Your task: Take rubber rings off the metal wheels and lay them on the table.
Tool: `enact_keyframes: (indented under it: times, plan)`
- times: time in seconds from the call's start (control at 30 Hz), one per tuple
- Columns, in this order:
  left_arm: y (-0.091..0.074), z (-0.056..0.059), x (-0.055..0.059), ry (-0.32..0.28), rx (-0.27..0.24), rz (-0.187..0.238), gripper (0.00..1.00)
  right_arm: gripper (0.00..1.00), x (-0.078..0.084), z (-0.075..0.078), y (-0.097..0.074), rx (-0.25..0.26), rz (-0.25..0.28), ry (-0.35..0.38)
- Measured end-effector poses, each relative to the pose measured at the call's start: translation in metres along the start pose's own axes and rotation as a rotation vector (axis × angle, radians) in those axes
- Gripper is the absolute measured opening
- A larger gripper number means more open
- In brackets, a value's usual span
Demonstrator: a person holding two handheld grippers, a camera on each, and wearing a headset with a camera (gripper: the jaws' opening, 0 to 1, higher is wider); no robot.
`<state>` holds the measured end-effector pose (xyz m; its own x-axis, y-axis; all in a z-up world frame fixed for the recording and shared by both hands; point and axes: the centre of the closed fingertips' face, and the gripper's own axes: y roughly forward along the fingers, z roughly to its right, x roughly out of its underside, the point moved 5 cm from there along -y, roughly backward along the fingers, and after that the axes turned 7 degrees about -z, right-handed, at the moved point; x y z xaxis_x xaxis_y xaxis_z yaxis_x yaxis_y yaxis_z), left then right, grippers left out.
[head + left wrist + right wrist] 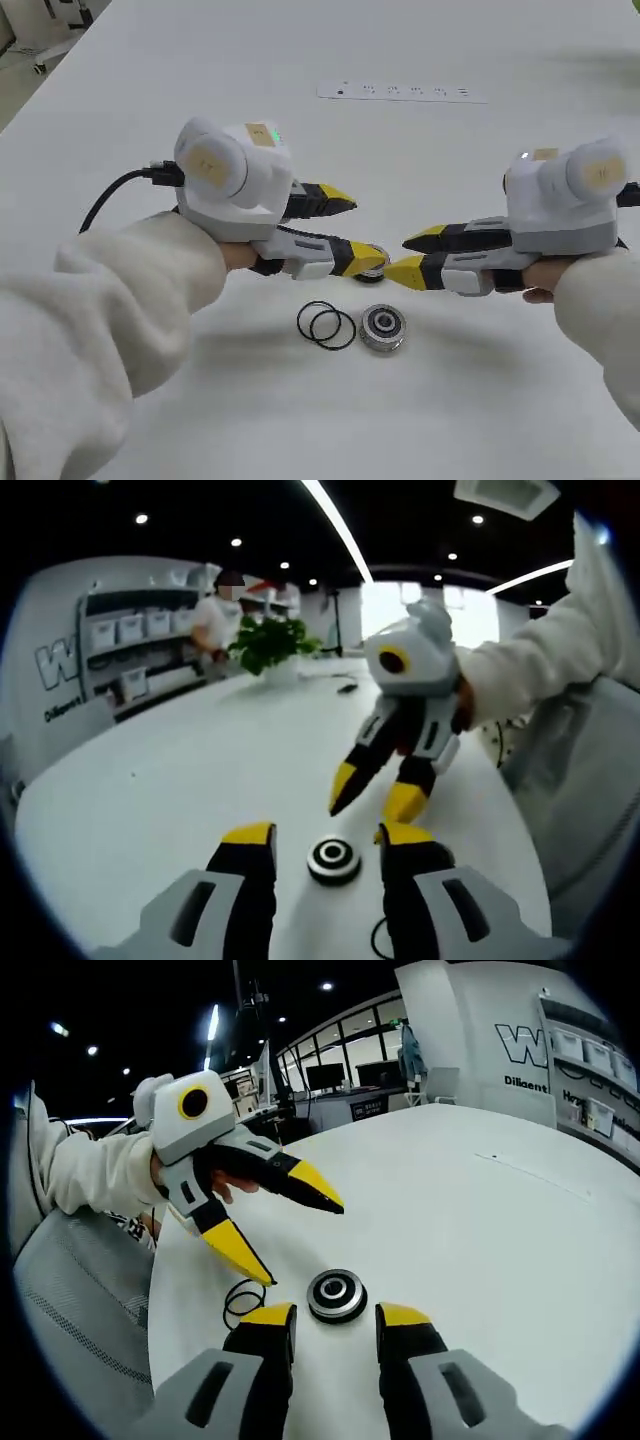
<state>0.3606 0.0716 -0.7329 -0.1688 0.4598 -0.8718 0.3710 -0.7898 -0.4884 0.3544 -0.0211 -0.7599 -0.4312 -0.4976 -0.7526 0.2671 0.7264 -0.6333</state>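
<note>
White worktop bears two freed black rubber rings beside one silver metal wheel; a second wheel, likely unstripped, sits between left gripper and right gripper, both spread wide, empty.

The head view looks down at the table from above, while the two gripper views, low and near, face each other across one metal wheel.
</note>
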Motion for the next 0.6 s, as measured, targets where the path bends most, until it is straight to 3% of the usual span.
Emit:
enact_keyframes:
  times: [0.1, 0.33, 0.6]
  plan:
    - [0.004, 0.001, 0.002, -0.004, 0.000, -0.006, 0.37, 0.27, 0.004, 0.001, 0.004, 0.018, -0.017, -0.011]
    - [0.014, 0.005, 0.016, 0.006, -0.012, -0.065, 0.29, 0.25, 0.007, 0.005, 0.005, 0.039, -0.019, 0.009]
    - [0.020, 0.006, 0.017, -0.019, -0.021, -0.060, 0.22, 0.22, 0.004, 0.001, 0.009, 0.032, -0.019, -0.022]
